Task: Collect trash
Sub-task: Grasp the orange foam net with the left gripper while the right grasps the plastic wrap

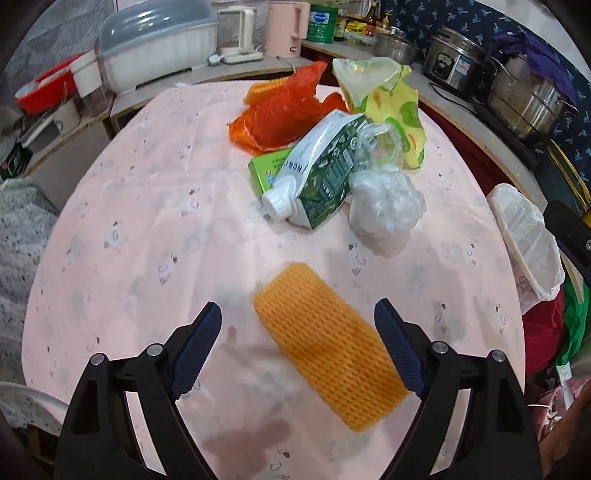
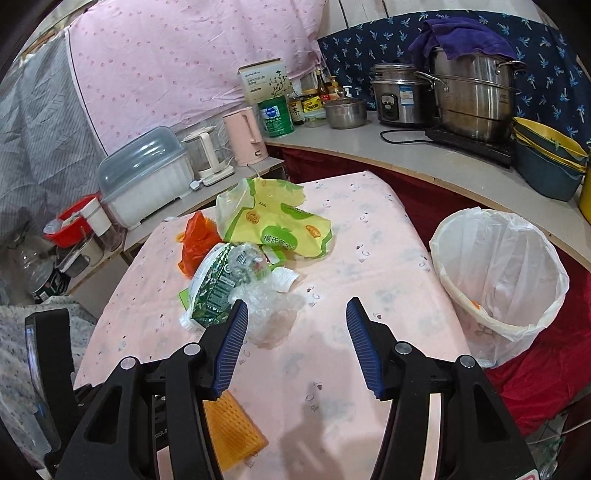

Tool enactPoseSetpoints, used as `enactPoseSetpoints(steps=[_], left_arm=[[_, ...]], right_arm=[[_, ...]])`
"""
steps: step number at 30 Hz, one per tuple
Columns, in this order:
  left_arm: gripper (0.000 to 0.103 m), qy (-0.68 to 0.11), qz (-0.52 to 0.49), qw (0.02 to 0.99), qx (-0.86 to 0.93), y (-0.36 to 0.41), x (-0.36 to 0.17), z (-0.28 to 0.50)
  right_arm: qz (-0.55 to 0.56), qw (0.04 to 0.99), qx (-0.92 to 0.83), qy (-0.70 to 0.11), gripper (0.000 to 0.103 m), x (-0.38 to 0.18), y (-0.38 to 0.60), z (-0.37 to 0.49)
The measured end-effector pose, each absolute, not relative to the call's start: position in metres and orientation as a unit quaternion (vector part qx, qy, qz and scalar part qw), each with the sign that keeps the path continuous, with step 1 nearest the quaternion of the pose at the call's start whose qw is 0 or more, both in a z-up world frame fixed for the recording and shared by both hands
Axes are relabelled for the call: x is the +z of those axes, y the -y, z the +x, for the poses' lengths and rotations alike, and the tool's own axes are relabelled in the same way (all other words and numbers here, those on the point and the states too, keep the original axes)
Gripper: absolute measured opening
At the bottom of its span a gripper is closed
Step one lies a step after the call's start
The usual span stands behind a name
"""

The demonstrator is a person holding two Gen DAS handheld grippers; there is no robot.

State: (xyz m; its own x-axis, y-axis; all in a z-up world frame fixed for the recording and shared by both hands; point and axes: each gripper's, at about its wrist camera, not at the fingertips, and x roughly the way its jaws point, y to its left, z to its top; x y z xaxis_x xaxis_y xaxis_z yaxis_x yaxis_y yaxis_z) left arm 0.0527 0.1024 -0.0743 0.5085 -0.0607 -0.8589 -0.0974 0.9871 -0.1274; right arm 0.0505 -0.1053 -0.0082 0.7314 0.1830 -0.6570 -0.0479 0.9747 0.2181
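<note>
An orange foam net sleeve point(image 1: 328, 345) lies on the pink tablecloth between the fingers of my left gripper point(image 1: 301, 349), which is open around it; it also shows in the right wrist view point(image 2: 231, 430). Farther back lies a trash pile: a green-and-white carton point(image 1: 317, 173) with a white cap, crumpled clear plastic point(image 1: 386, 206), an orange bag point(image 1: 284, 110) and a yellow-green bag point(image 1: 395, 107). My right gripper point(image 2: 297, 345) is open and empty above the cloth, with the clear plastic point(image 2: 266, 306) just left of it. A bin lined with a white bag point(image 2: 498, 273) stands to the right.
The pink-clothed table point(image 1: 147, 221) is ringed by counters. A lidded dish rack point(image 1: 155, 55), kettles point(image 1: 286, 27) and tins stand behind. Steel pots point(image 2: 469, 99) and a rice cooker point(image 2: 400, 96) stand on the right counter, stacked basins point(image 2: 546, 162) beyond. The bin point(image 1: 528, 243) stands off the table's right edge.
</note>
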Motion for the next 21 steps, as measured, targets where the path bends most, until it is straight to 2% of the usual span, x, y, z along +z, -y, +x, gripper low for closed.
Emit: enactPoseSetpoints(steps=[6,14,16,18,19,21], left_arm=[[0.081,-0.535,-0.127,0.835,0.000,-0.100,-0.098,0.053],[0.080,-0.561,-0.136,0.816,0.004,-0.087,-0.122,0.062],[0.074,-0.559,-0.131,0.819,-0.001,-0.084,-0.120,0.064],[0.057,-0.554,-0.126,0.823,-0.004,-0.083,-0.118,0.066],[0.052,-0.553,-0.122,0.824,-0.007,-0.083,-0.117,0.067],[0.033,-0.551,-0.120,0.826,-0.015,-0.083,-0.115,0.070]], right_arm=[[0.090,0.920,0.063,-0.376,0.054,-0.022,0.099,0.047],[0.091,0.915,0.061,-0.388,0.054,-0.033,0.100,0.050],[0.092,0.914,0.061,-0.390,0.054,-0.034,0.100,0.052],[0.093,0.913,0.062,-0.392,0.054,-0.036,0.100,0.055],[0.093,0.913,0.062,-0.393,0.055,-0.037,0.099,0.057],[0.091,0.912,0.064,-0.395,0.055,-0.039,0.096,0.061]])
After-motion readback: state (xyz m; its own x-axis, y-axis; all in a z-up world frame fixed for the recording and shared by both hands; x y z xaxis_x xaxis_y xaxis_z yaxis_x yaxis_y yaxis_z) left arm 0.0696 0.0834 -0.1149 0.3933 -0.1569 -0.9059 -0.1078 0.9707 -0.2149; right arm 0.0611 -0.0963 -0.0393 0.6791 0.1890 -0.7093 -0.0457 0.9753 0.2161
